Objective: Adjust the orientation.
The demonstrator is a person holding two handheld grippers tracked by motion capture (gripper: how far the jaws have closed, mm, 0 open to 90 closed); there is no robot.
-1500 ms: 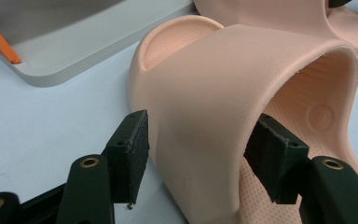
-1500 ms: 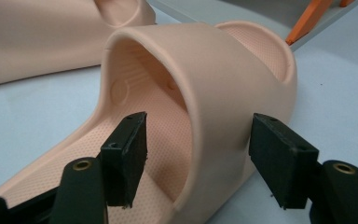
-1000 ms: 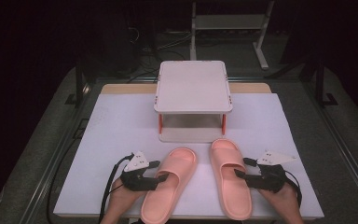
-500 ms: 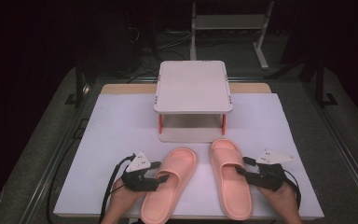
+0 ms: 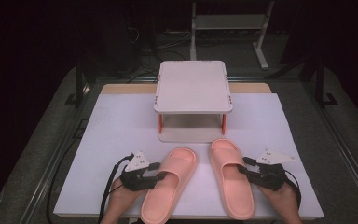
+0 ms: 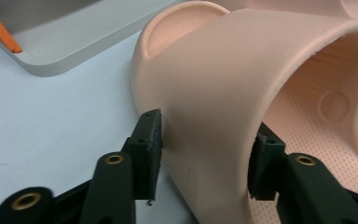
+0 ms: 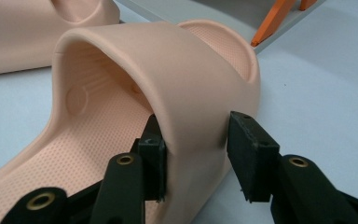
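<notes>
Your left gripper (image 5: 160,177) had just squeezed onto the left slipper (image 5: 170,184). Your right gripper (image 5: 243,170) had just squeezed onto the right slipper (image 5: 230,182). Both slippers lay just before the little shelf (image 5: 193,88).

Two soft peach-pink rubber slide sandals, the left sandal (image 5: 170,179) and the right sandal (image 5: 230,177), have smooth plain straps and footbeds stippled with fine dots. The white sheet-covered worktop (image 5: 121,126) is plain, with a tan wooden edge at the back. The small pale grey two-tier plastic shelf (image 5: 193,86) has orange legs. Each matte black claw, left (image 5: 161,177) and right (image 5: 242,169), shows brass-coloured rivets and carries a light grey plate.
</notes>
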